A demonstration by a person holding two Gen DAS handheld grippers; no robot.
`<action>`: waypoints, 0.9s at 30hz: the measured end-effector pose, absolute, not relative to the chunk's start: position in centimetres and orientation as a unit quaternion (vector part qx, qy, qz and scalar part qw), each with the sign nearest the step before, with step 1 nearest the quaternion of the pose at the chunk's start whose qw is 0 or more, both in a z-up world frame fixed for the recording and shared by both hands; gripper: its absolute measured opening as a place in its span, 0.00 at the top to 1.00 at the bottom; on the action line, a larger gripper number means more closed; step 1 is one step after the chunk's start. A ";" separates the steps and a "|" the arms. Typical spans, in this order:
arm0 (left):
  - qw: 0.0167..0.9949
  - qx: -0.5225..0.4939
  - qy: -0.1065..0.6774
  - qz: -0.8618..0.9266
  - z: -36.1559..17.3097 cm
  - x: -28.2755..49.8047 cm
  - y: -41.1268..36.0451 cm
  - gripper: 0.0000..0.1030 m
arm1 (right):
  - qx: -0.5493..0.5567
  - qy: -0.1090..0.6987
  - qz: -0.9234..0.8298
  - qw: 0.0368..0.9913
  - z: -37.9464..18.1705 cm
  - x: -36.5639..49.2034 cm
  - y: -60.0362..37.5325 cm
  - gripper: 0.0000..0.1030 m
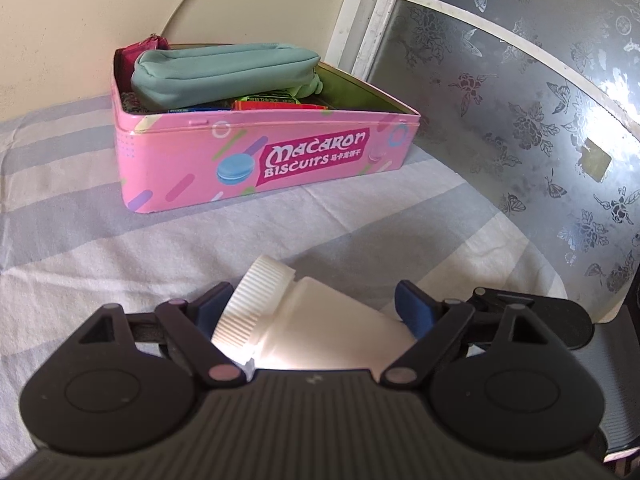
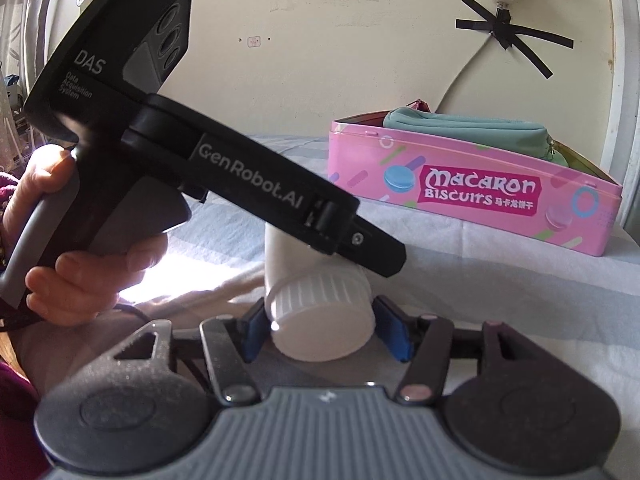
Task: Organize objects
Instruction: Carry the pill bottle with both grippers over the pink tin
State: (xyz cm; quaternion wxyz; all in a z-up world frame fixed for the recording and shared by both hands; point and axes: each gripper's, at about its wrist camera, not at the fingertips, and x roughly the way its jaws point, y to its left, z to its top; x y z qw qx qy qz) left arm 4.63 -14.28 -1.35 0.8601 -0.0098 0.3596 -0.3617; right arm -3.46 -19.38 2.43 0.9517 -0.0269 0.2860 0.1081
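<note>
A white plastic bottle (image 1: 320, 320) with a ribbed white cap (image 1: 256, 300) lies between the blue pads of my left gripper (image 1: 316, 308), which is shut on its body. In the right wrist view the same bottle (image 2: 288, 256) points its cap (image 2: 324, 320) at me, and my right gripper (image 2: 324, 330) has its blue pads against both sides of the cap. The left gripper's black body (image 2: 224, 168) crosses that view above the bottle. An open pink Macaron Biscuits tin (image 1: 256, 160) stands beyond on the bed, also seen in the right wrist view (image 2: 472, 196).
The tin holds a mint-green pouch (image 1: 224, 76), a red pouch (image 1: 148, 46) and colourful packets (image 1: 276, 102). A striped grey-and-white sheet (image 1: 80, 240) covers the bed. A cream wall is behind, and a frosted floral glass panel (image 1: 520, 100) stands to the right.
</note>
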 end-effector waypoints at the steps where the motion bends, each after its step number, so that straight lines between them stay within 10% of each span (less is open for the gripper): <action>1: 0.859 -0.014 0.361 -0.362 -1.3 4.7 -14.1 0.13 | -0.028 0.286 0.106 0.952 2.5 -3.6 -19.1 0.43; 27: 0.827 -0.076 0.397 -0.389 -0.5 3.8 -13.2 0.23 | -0.013 0.252 0.083 0.964 3.1 -5.7 -18.8 0.50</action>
